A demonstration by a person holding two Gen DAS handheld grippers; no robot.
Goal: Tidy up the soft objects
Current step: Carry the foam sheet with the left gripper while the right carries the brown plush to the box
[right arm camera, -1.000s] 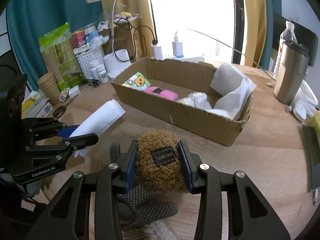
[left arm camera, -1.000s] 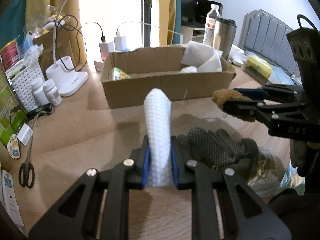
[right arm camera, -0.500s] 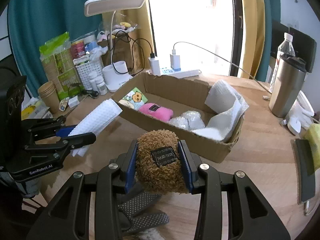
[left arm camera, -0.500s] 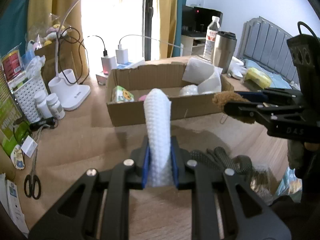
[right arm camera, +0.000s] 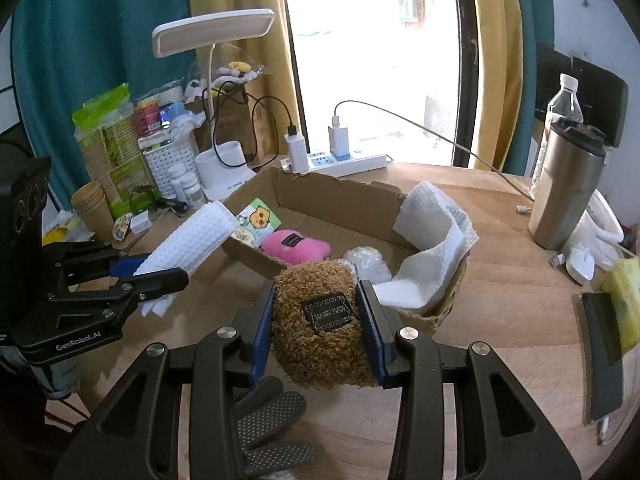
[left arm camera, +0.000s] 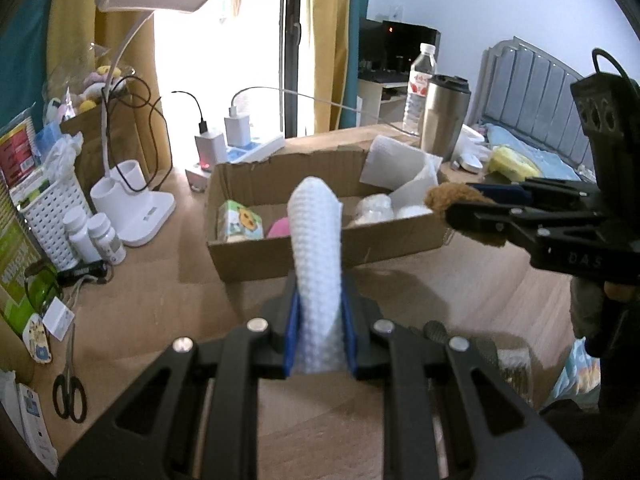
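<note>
We hold 2 light, squashy things mid-body, the left tool [left arm camera: 319, 336] clamped on a rolled white cloth [left arm camera: 316, 248], the right tool [right arm camera: 316, 330] on a brown plush [right arm camera: 320, 320], cardboard box [right arm camera: 320, 196] just ahead.

I see a wooden table [right arm camera: 500, 280] carrying a cardboard box [right arm camera: 320, 196] at 12 o'clock, 1 steel tumbler [right arm camera: 568, 184] at 2, a desk lamp [left arm camera: 132, 204] at 10, scissors [left arm camera: 70, 388] at 8.

Bright daylight is let in through the window [right arm camera: 372, 52], which is washed out white. Edges are bent and darkened; nearby parts look blurry.
</note>
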